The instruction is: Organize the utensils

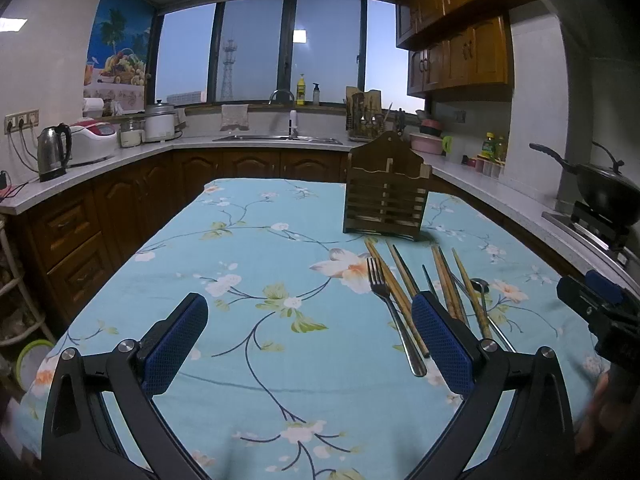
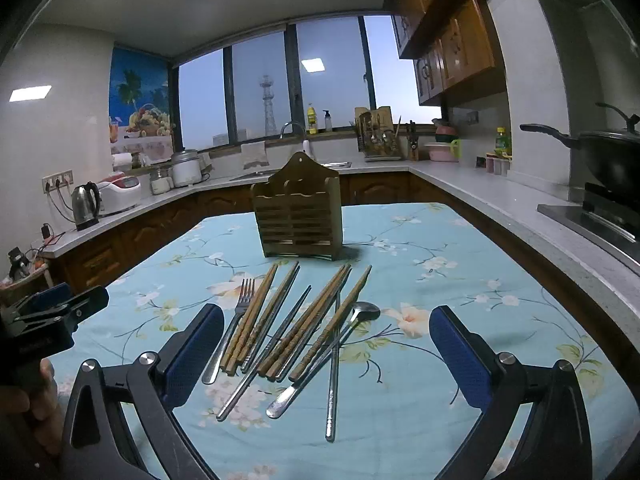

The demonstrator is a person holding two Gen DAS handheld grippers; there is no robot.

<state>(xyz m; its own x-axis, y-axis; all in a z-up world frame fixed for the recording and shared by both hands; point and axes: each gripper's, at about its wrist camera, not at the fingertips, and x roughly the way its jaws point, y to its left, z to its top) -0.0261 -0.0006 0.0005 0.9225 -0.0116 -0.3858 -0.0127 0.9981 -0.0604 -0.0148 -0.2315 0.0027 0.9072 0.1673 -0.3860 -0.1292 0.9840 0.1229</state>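
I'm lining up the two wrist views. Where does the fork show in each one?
Left wrist view: the fork lies right of centre, leftmost of the utensils, just left of the right-hand blue finger.
Right wrist view: the fork lies left of centre, again leftmost of the pile, beside the left-hand blue finger.
Shared landmark: the wooden utensil holder stands upright beyond the pile on the floral tablecloth.

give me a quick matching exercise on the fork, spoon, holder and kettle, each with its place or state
Things:
1. fork
2. spoon
3. holder
4. kettle

Places or states:
A. upright on the table behind the utensils
B. on the counter at the left
C. lying at the left end of the utensil row
D. lying near the right end of the row, its handle crossing a metal chopstick

Pairs: 1-C, 2-D, 3-A, 4-B
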